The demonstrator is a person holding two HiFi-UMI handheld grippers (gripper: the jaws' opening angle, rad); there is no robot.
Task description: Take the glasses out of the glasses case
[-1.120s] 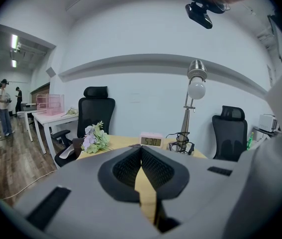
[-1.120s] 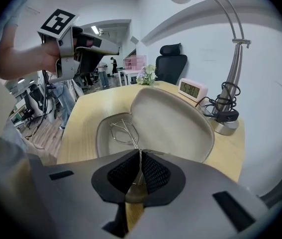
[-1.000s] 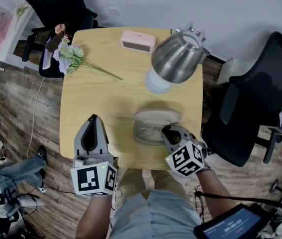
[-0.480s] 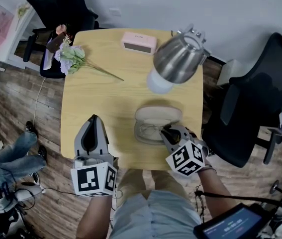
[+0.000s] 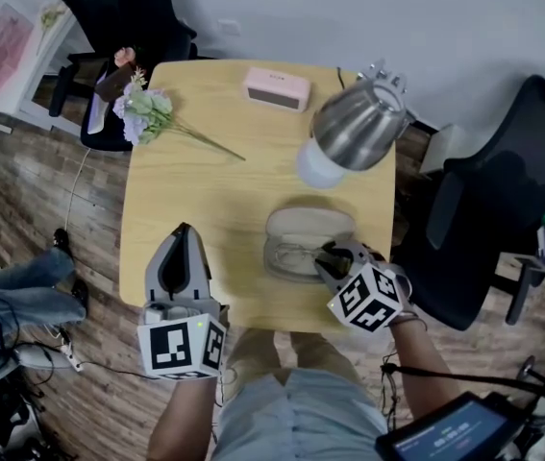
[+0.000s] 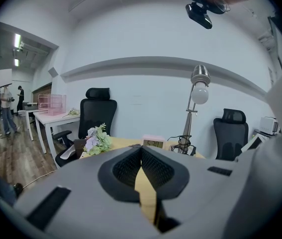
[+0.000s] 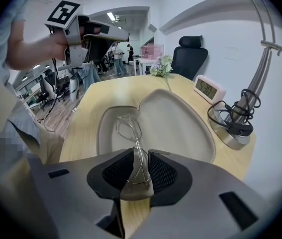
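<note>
A pale, oval, soft-lined glasses case (image 5: 310, 225) lies open on the right half of the light wooden table (image 5: 195, 190), near the person's edge, its lid folded back toward the far side. Thin, wire-framed glasses (image 7: 128, 126) rest folded in the case's near tray. The right gripper (image 7: 141, 169) tilts down into the case from its near right end. Its jaws have just been opening and now stand apart, with the nearest wire loop of the glasses in the gap between the ribbed black pads (image 7: 163, 172), loose rather than pinched. The left gripper (image 6: 141, 152) is over the near left part of the table, well apart from the case. Its jaws are closed tip to tip with nothing between them, and it points roughly level toward the far edge. Just beyond the case stands a silver-shaded desk lamp (image 5: 359, 123) with a white bulb. A small pink digital clock (image 5: 277, 87) sits at the far edge, and a bunch of pale artificial flowers (image 5: 145, 113) lies at the far left corner. A black office chair (image 5: 483, 229) stands to the right of the table.
</note>
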